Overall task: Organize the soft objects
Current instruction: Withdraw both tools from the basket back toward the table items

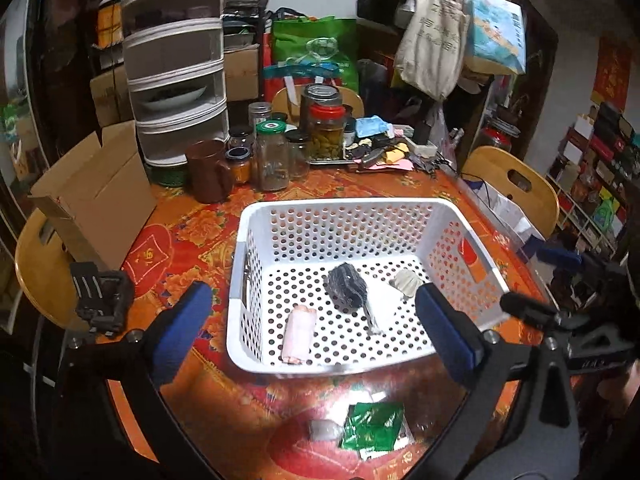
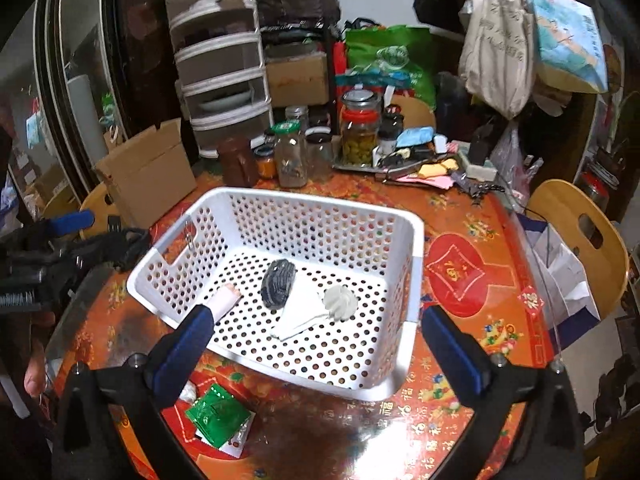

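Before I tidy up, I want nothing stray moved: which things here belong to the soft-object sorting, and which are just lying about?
Part of the job:
white basket
pink roll
dark knitted piece
white folded cloth
pale scrunched piece
green packet, still outside the basket

Just lying about:
jars
brown mug
cardboard box

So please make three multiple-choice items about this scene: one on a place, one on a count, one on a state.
1. Where does the green packet lie?
A in the basket
B on the table, before the basket
C on a chair

2. How many soft things lie in the white basket?
A two
B four
C six

3. How are both hand-held grippers?
A open, empty
B shut on cloth
C shut, empty

Key: B, it lies outside the near rim; B, pink roll, dark bundle, white cloth, pale ball; A, left hand-held gripper and right hand-held gripper stand wide, holding nothing.
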